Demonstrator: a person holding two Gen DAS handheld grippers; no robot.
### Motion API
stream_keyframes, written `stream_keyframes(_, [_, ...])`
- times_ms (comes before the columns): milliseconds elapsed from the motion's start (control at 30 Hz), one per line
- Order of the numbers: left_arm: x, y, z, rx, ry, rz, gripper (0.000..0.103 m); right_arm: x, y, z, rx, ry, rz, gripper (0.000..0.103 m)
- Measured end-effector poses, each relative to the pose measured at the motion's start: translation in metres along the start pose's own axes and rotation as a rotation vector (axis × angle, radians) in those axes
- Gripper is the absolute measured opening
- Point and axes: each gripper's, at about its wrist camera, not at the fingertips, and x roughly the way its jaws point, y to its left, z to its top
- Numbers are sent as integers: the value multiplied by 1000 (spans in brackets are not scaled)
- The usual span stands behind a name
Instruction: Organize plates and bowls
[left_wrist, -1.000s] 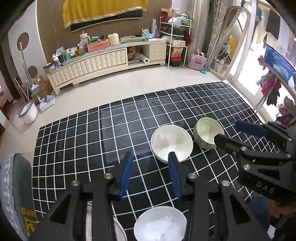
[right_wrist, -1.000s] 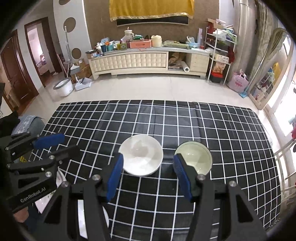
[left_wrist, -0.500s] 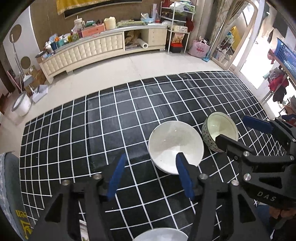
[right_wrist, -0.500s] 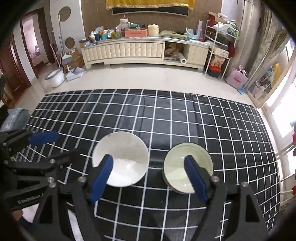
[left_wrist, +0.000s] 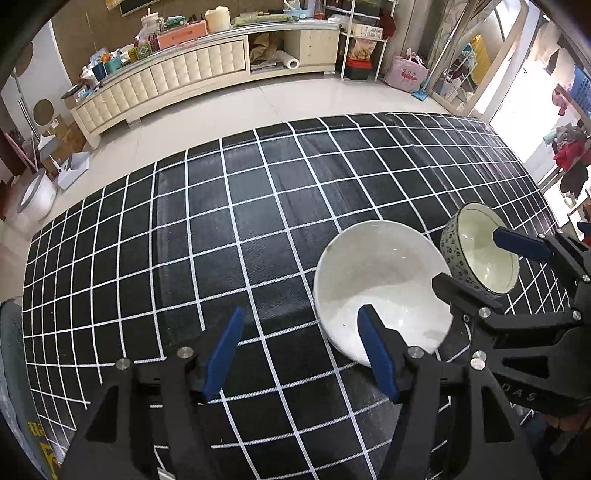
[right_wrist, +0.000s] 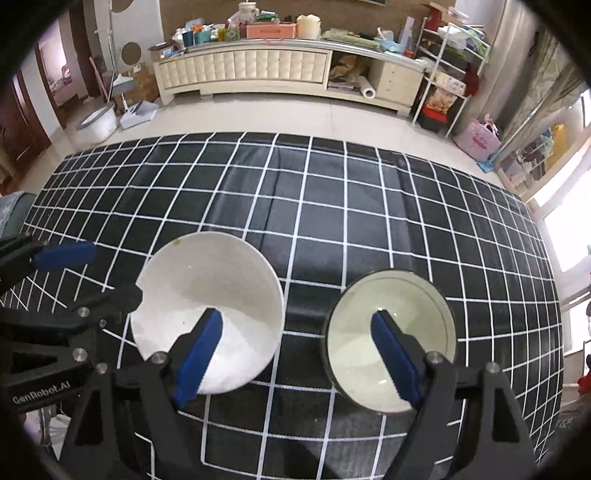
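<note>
A plain white bowl (left_wrist: 380, 280) (right_wrist: 210, 291) and a smaller bowl with a dark patterned outside (left_wrist: 476, 254) (right_wrist: 391, 332) stand side by side on a black cloth with a white grid (left_wrist: 258, 206) (right_wrist: 332, 206). My left gripper (left_wrist: 299, 347) is open and empty, just left of the white bowl, its right finger over the bowl's near rim. My right gripper (right_wrist: 299, 350) is open and empty above both bowls, one finger over each. Each gripper also shows in the other's view: the right (left_wrist: 480, 258), the left (right_wrist: 99, 273).
A cream cabinet (right_wrist: 258, 70) loaded with clutter stands along the far wall beyond the cloth's edge. A white basin (right_wrist: 96, 122) sits on the floor at the left. Shelves and a pink bag (right_wrist: 476, 140) are at the right. A grey cushion (left_wrist: 11, 354) lies at the near left.
Both grippers have moved forward and lower toward the two bowls, which now look larger. The near white bowl and plate seen a second ago have dropped out of the left view.
</note>
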Motion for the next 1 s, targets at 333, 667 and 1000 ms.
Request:
stream_keyframes(333, [20, 0, -1, 31, 47, -5, 38, 6, 15, 3, -91, -12, 26, 59])
stream_keyframes(667, [31, -10, -2, 42, 85, -53, 19, 25, 8, 2, -29, 58, 104, 27])
stream_keyframes(1000, [41, -17, 4, 56, 95, -44, 15, 34, 14, -7, 11, 121, 74, 16])
